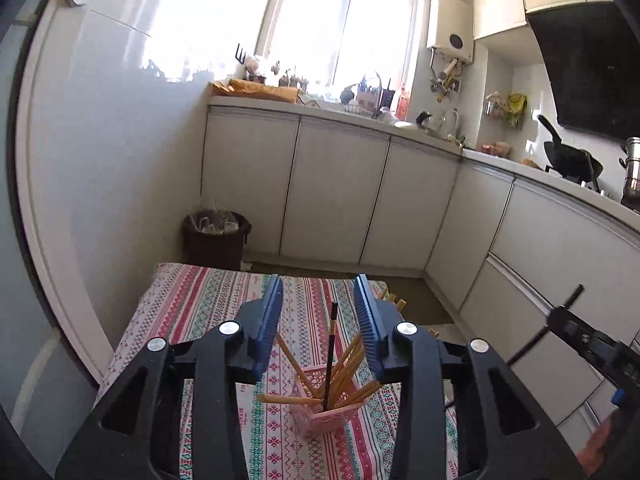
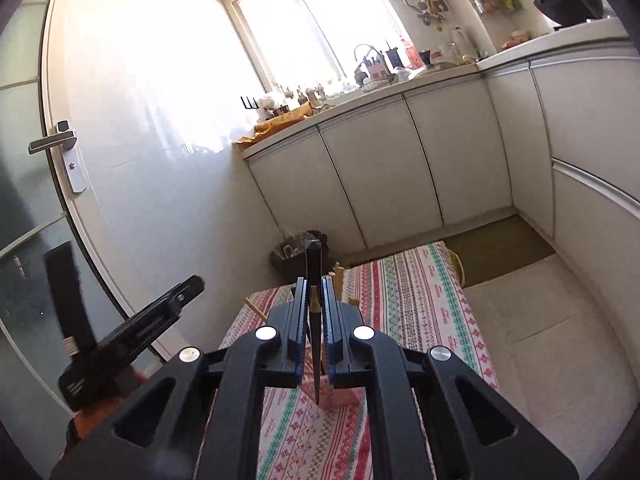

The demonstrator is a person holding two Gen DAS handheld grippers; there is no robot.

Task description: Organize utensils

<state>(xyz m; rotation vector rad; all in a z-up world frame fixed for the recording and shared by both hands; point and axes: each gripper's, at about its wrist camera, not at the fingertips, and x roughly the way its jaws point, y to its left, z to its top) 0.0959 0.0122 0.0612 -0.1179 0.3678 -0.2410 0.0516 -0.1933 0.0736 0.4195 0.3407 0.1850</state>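
Risk, tipping: the pink holder (image 1: 326, 408) is judged light and top-heavy, with wooden chopsticks (image 1: 352, 364) fanned out of it at steep angles; a downward push from a stick that catches the rim could topple it on the striped tablecloth (image 1: 192, 304).
Risk, missed slot: the black chopstick (image 2: 314, 320) is pinched near its upper part, so its long lower end could swing and land outside the holder.
Risk, collision: both grippers are seen close together over the same small holder; one could be knocked by the other.
Right gripper (image 2: 315, 300): its blue pads are pressed together on the black chopstick, which is held nearly upright, with the tip pointing down toward the pink holder just below.
Left gripper (image 1: 322, 320): its jaws are spread, with nothing pinched; no pad is seen pressing on anything.
Holder relative to left gripper: seen below and between the spread fingers, apart from them; a black chopstick (image 1: 330, 354) already stands in it among the wooden ones.
Holder relative to right gripper: partly hidden behind the fingers, directly under the held stick's tip; whether the tip touches it cannot be told.
Loose sticks: a few wooden ends (image 1: 394, 300) show at the cloth's far edge.
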